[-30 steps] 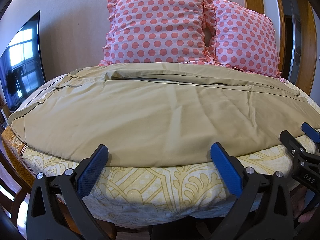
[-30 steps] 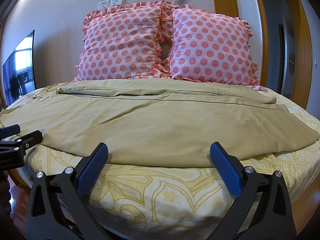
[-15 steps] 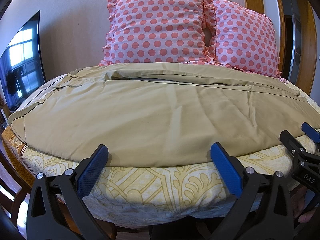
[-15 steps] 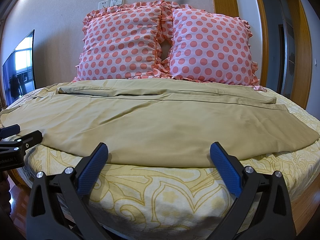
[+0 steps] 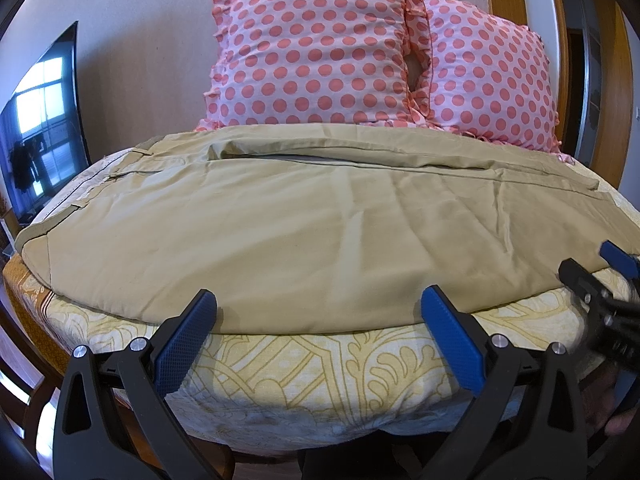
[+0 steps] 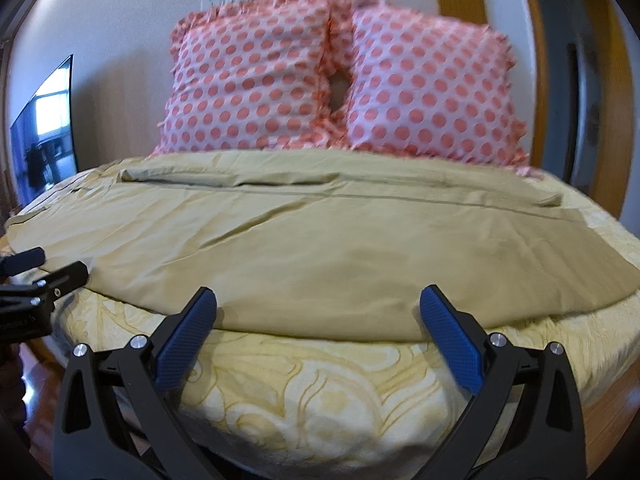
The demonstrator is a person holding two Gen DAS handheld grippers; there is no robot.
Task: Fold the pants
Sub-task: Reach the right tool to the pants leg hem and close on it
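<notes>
Khaki pants (image 5: 304,240) flat across bed (image 5: 320,372), waistband left, near hem just beyond both claws; left gripper (image 5: 318,322) spread, empty; right gripper (image 6: 318,320) spread, empty

Risk, as judged: pinching top layer only, legs shearing; snagging bedspread under hem
</notes>
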